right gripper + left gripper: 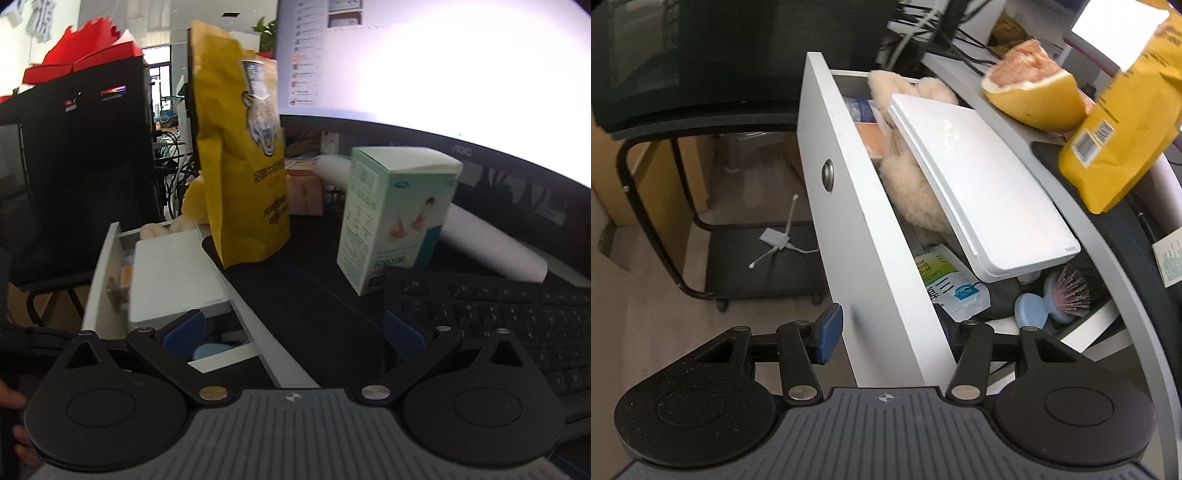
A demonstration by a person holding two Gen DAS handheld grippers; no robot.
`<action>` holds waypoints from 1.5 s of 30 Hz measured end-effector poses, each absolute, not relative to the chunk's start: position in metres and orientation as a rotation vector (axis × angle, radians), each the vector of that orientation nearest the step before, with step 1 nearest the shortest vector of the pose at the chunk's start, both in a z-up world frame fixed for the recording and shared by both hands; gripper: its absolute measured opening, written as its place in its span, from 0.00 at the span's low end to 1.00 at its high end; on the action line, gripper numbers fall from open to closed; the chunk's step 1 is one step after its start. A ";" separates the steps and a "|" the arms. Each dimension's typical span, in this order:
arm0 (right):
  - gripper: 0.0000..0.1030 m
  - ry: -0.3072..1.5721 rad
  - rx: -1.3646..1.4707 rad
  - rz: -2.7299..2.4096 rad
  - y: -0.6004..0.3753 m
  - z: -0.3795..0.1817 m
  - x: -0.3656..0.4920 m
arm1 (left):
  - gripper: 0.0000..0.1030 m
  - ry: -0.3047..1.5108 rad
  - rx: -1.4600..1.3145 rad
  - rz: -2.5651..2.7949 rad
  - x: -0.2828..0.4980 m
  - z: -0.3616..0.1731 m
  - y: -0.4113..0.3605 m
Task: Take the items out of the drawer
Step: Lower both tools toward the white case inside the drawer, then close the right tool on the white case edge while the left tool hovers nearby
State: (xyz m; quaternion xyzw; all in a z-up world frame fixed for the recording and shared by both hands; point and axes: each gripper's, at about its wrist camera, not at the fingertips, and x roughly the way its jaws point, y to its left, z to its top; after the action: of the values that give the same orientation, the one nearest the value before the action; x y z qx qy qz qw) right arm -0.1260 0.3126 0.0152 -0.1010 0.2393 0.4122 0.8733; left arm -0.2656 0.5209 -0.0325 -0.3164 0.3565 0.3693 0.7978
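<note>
Two grippers: left gripper jaws straddle the flat drawer front; right gripper jaws wide, empty.

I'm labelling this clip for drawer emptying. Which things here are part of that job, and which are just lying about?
Job: drawer; in it, white case, plush toy, hairbrush, wipes packet; left gripper straddling the drawer front.

Lying about: grapefruit, keyboard, monitor, chair.

Smooth matt white drawer front, fluffy cream plush, glossy white plastic case — crinkled yellow paper pouch.
</note>
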 end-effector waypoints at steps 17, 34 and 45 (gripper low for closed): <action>1.00 0.505 -0.275 1.001 0.338 0.008 -0.145 | 0.62 0.747 -0.656 0.835 -0.303 -0.036 0.531; 0.99 0.581 -0.215 1.098 0.375 -0.002 -0.140 | 0.74 0.631 -0.350 0.912 -0.304 -0.013 0.497; 0.89 0.670 -0.178 1.098 0.401 -0.016 -0.147 | 0.82 0.571 -0.142 0.886 -0.311 -0.016 0.463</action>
State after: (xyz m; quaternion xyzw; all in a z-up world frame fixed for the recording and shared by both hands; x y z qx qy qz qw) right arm -0.1471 0.4014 -0.0156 -0.0828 0.3121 0.5112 0.7965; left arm -0.3112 0.4625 -0.0165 -0.0678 0.2721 0.4224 0.8620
